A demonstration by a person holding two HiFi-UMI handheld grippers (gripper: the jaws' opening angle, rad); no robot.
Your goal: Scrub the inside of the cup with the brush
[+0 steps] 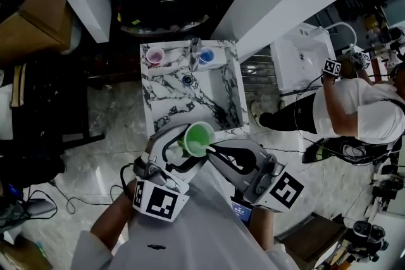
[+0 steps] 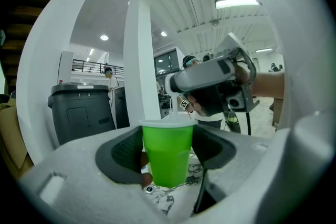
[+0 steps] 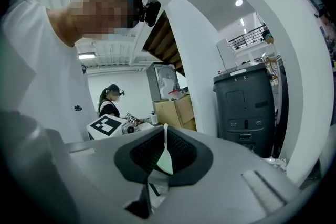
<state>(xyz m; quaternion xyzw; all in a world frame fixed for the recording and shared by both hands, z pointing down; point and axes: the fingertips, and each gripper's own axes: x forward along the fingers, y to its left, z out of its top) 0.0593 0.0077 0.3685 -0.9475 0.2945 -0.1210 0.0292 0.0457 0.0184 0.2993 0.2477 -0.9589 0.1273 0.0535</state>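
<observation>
Cup (image 1: 199, 138), green, is held upright in the air over the near edge of the marble basin (image 1: 163, 104). Left gripper (image 1: 181, 147) has its jaws pressed on the cup's two sides at mid-wall, and the left gripper view shows the cup (image 2: 168, 152) filling the gap between the pads. The rim is free and the mouth is open to the top.

Brush (image 2: 172, 108): a thin white handle drops from above into the cup's mouth. Its head is below the rim and hidden. Right gripper (image 1: 212, 148) has its jaws nipped narrow on the handle, and the right gripper view shows the flat white stem (image 3: 166, 157) pinched between the pads.

Step in hand, as I judge it: the scrub itself.
- Hold the cup steady with the left gripper. The wall looks thin, so a hard squeeze could buckle it.
- Work the brush round the inner wall and down to the bottom, in small circles.
- Keep the handle off the rim, or it may lever the cup out of the jaws.

Containers:
- Green cup: only the brush is seen going in. I cannot tell if there is any liquid.
- Pink cup (image 1: 154, 56) at the back left of the basin top and blue cup (image 1: 206, 56) at the back right both stand upright, with the tap (image 1: 194, 50) between them. Their contents are too small to read.
</observation>
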